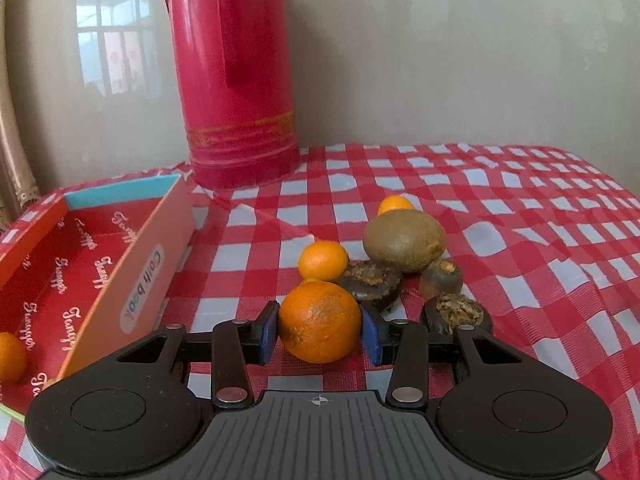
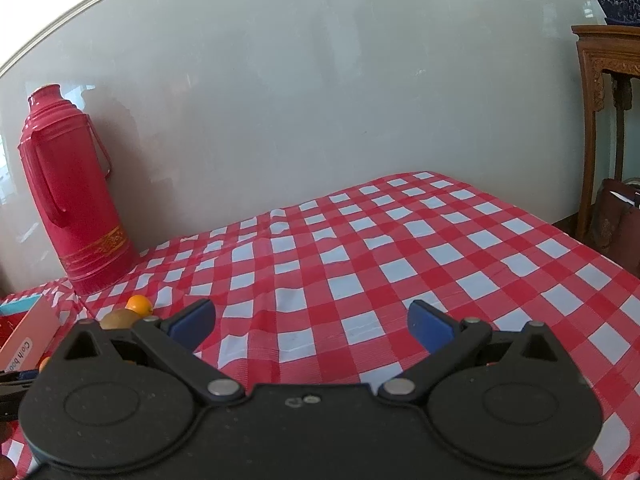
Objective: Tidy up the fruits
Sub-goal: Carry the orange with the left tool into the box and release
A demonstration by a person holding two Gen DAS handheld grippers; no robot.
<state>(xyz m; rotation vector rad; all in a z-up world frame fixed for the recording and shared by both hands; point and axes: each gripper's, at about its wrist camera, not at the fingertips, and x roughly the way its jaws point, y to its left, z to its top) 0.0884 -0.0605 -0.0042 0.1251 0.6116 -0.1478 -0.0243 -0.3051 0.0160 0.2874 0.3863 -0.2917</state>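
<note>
In the left wrist view my left gripper (image 1: 320, 330) is shut on a large orange (image 1: 319, 322), its blue pads touching both sides, low over the checked cloth. Behind it lie a small orange (image 1: 323, 260), a kiwi (image 1: 404, 239), another small orange (image 1: 395, 204) and three dark stuffed fruits (image 1: 370, 284). An open red box (image 1: 72, 264) at the left holds one orange (image 1: 11, 356). In the right wrist view my right gripper (image 2: 312, 322) is open and empty above the cloth; the kiwi (image 2: 118, 318) and an orange (image 2: 139, 305) show at its left.
A tall red thermos (image 1: 236, 76) stands at the back against the wall, also in the right wrist view (image 2: 76, 200). The red-and-white checked tablecloth (image 2: 360, 248) covers the table. A wooden cabinet (image 2: 604, 120) stands beyond the table's right edge.
</note>
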